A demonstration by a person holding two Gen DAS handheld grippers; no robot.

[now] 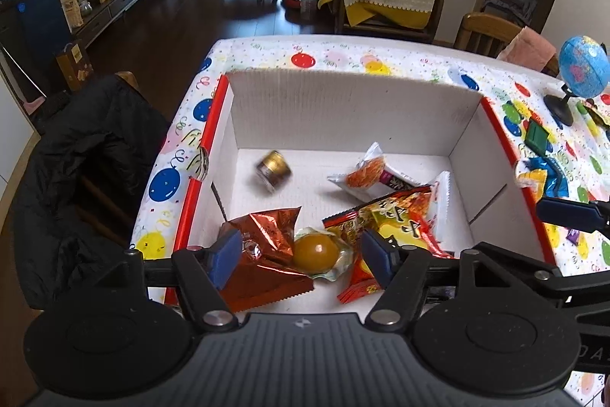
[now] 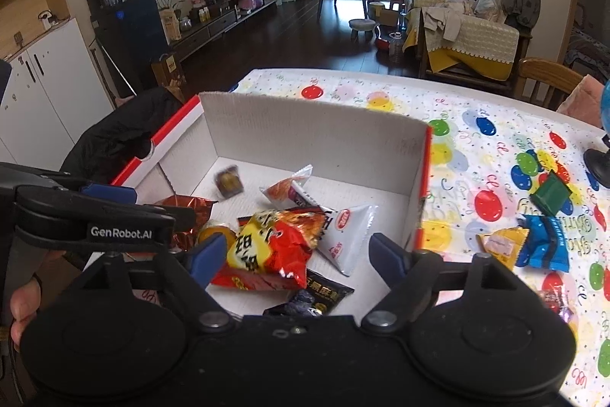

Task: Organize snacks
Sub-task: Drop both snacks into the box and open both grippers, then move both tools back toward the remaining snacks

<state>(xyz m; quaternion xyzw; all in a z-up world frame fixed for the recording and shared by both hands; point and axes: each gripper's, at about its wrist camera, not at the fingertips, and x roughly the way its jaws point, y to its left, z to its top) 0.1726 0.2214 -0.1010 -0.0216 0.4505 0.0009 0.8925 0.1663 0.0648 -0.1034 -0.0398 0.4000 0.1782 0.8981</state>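
A white cardboard box (image 1: 343, 109) with a red rim stands on the balloon-print tablecloth. In it lie a copper foil packet (image 1: 267, 227), a clear-wrapped yellow ball (image 1: 316, 252), a red-and-yellow packet (image 2: 274, 243), a white packet (image 2: 347, 231), an orange-and-white packet (image 1: 366, 174) and a black packet (image 2: 316, 296). A small gold-lidded jar (image 1: 272, 170) near the box's far left corner looks blurred. My left gripper (image 1: 301, 256) hangs open over the near end of the box, above the yellow ball. My right gripper (image 2: 295, 252) is open above the red-and-yellow packet without pressing on it.
More snacks lie on the tablecloth right of the box: a green packet (image 2: 549, 193), a blue packet (image 2: 545, 246) and a yellow one (image 2: 499, 243). A small globe (image 1: 583, 71) stands at the far right. A chair with a black jacket (image 1: 87, 159) is left of the table.
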